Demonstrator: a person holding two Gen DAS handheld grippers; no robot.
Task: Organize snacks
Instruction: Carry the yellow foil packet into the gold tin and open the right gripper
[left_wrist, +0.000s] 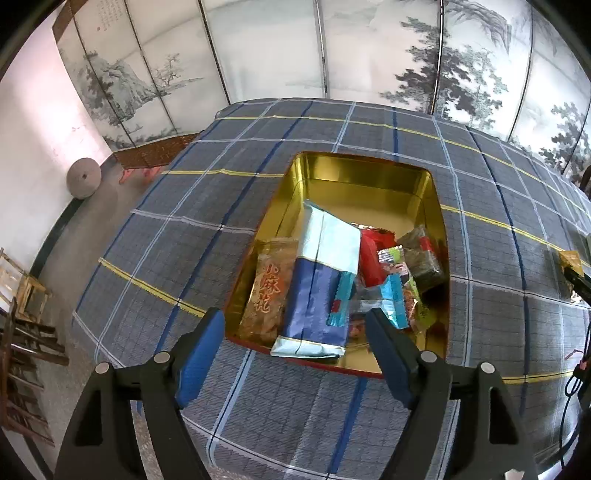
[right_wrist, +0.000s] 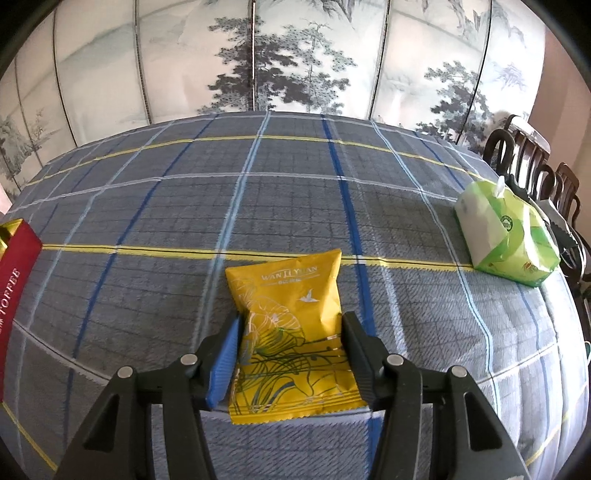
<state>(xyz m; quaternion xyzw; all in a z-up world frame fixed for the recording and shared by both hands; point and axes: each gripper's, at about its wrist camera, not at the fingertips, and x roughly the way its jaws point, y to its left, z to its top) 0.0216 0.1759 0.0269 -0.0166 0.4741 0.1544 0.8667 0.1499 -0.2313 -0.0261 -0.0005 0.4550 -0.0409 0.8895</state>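
A gold-lined tin (left_wrist: 343, 173) with red outside sits on the plaid tablecloth and holds several snack packets, among them a long blue and silver pack (left_wrist: 317, 291), an orange twist-snack bag (left_wrist: 267, 291) and a red packet (left_wrist: 371, 264). My left gripper (left_wrist: 295, 325) is open and empty, above the tin's near edge. In the right wrist view a yellow snack packet (right_wrist: 291, 314) lies flat on the cloth between the fingers of my right gripper (right_wrist: 290, 325). Both pads stand close to its sides; whether they press it I cannot tell. The tin's red side (right_wrist: 14, 273) shows at far left.
A green and white tissue pack (right_wrist: 506, 229) lies at the table's right end, with dark wooden chairs (right_wrist: 532, 170) behind it. A painted folding screen (right_wrist: 295, 55) stands behind the table. Stools (left_wrist: 22, 295) and a round stone (left_wrist: 84, 178) are on the floor at left.
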